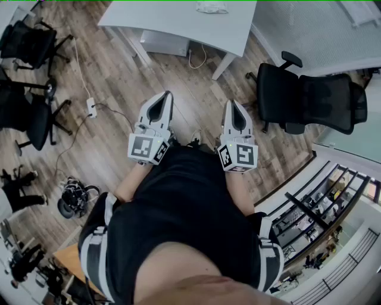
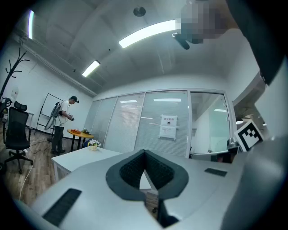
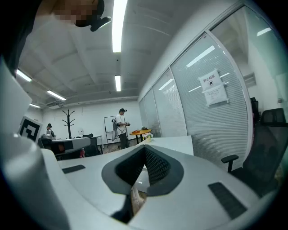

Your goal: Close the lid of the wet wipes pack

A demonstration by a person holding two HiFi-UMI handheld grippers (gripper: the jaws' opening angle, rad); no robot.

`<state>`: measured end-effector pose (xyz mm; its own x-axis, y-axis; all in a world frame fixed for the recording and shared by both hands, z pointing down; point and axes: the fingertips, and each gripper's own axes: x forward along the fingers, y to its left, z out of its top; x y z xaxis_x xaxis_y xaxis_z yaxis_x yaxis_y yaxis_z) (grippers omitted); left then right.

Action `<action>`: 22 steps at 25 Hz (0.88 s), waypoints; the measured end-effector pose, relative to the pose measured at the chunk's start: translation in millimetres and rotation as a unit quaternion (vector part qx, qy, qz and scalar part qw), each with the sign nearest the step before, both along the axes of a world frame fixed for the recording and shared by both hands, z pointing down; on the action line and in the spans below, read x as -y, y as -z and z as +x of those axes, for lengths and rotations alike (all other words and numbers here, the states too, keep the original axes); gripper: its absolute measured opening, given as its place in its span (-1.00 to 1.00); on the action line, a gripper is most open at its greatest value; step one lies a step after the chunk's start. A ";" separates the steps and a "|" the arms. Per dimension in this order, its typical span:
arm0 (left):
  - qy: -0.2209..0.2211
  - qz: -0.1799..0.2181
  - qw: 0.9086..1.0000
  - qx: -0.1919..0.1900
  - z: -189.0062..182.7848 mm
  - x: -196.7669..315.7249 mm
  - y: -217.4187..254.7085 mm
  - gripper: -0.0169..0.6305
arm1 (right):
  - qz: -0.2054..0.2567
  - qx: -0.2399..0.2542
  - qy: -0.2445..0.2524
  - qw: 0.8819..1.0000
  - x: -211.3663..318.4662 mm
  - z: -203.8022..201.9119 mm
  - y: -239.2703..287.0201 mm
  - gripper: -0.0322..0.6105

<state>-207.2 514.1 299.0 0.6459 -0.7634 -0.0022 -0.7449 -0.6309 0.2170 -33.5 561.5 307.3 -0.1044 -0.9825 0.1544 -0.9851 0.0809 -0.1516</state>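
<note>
I see no wet wipes pack for certain; a small white thing [image 1: 212, 7] lies on the white table [image 1: 178, 24] at the far edge of the head view, too small to identify. My left gripper [image 1: 168, 94] and right gripper [image 1: 231, 102] are held side by side above the wooden floor, in front of the person's body and well short of the table. In the left gripper view the left gripper [image 2: 144, 152] has its jaws together with nothing between them. The right gripper [image 3: 145, 147] looks the same in its own view, shut and empty.
A black office chair [image 1: 309, 101] stands to the right of the table and more black chairs [image 1: 30, 44] to the left. A power strip [image 1: 91, 107] with cables lies on the floor. A person [image 3: 121, 122] stands far off by an orange table; glass partitions line the room.
</note>
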 end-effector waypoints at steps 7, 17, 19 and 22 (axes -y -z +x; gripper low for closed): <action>-0.002 0.003 1.000 -0.002 0.8 2.6 2.8 -0.88 | 0.003 0.003 -0.002 1.000 3.4 0.2 4.8 -0.83; -0.003 0.002 1.000 0.003 -12.5 12.5 1.4 -0.88 | 0.030 0.009 -0.011 0.999 18.7 -4.6 18.2 -0.51; -0.007 0.000 1.000 0.004 -18.9 16.2 -0.4 -0.88 | 0.019 0.006 -0.012 1.000 25.5 -9.0 12.2 -0.45; -0.014 -0.006 1.000 0.006 -32.3 21.3 -5.9 -0.88 | 0.004 0.003 -0.024 1.000 32.6 -16.9 3.5 -0.37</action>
